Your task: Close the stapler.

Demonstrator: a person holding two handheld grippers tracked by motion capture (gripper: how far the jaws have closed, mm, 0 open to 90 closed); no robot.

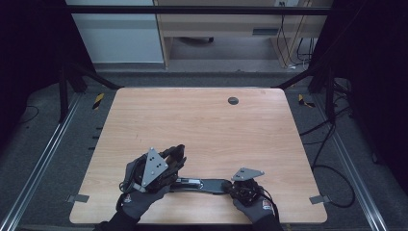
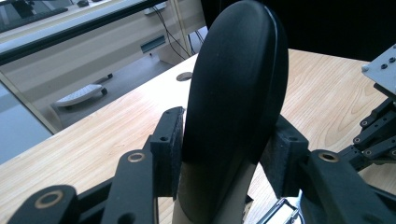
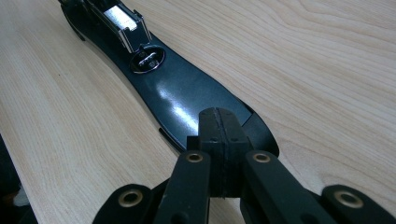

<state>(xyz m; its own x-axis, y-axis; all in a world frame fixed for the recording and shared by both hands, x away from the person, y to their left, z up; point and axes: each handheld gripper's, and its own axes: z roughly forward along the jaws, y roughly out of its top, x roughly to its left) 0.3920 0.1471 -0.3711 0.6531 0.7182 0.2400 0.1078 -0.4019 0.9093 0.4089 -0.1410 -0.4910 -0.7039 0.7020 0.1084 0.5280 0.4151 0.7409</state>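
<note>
Partly hidden: stapler base under shut right tongs.

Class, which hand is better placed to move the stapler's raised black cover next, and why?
Left: the left gripper clamps the raised cover, while the right gripper, shut, sits at the end of the base.

One black stapler, two grippers, left and right, one table.
</note>
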